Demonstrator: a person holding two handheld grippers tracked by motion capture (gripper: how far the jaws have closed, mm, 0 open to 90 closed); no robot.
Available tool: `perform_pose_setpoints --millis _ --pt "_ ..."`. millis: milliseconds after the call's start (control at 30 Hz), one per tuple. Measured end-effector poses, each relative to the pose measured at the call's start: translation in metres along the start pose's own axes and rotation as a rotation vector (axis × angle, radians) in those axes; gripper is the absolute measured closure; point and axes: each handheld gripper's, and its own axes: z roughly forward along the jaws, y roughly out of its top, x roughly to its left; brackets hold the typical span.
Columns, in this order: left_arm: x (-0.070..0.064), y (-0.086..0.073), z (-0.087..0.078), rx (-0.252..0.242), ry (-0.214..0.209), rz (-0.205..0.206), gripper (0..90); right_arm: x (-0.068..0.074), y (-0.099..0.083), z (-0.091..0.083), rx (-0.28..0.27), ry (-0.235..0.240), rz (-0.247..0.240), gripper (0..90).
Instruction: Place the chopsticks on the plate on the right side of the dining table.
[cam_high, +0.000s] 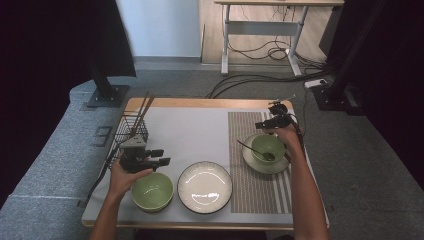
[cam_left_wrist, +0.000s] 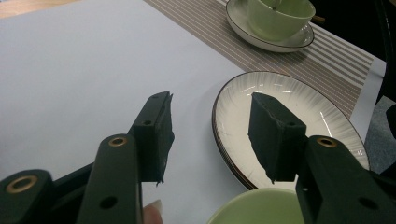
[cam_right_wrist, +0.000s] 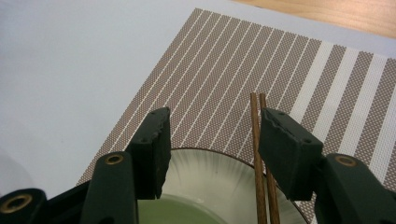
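Your right hand-held gripper (cam_right_wrist: 212, 149) hovers with jaws apart over the saucer (cam_right_wrist: 205, 170) at three o'clock on the tabletop (cam_high: 190, 130), the chopsticks (cam_right_wrist: 259, 154) lying beside its right jaw, unclamped, resting on the saucer rim. Your left hand-held gripper (cam_left_wrist: 210, 135) is apart too, at nine o'clock, above the green bowl (cam_high: 152, 191) beside the white plate (cam_left_wrist: 299, 105).
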Motion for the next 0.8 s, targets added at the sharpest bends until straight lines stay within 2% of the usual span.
perform_pose_setpoints --millis 333,600,800 --pt "0.0 -0.001 0.0 0.001 0.002 -0.001 49.6 0.001 0.008 0.008 0.005 -0.004 -0.007 44.1" --pt "0.001 -0.001 0.0 0.003 0.003 -0.003 49.6 -0.002 0.007 0.015 0.019 -0.001 0.007 44.1" --pt "0.001 -0.002 0.0 0.005 0.003 -0.004 49.6 -0.004 0.007 0.018 0.03 -0.011 -0.001 44.1"
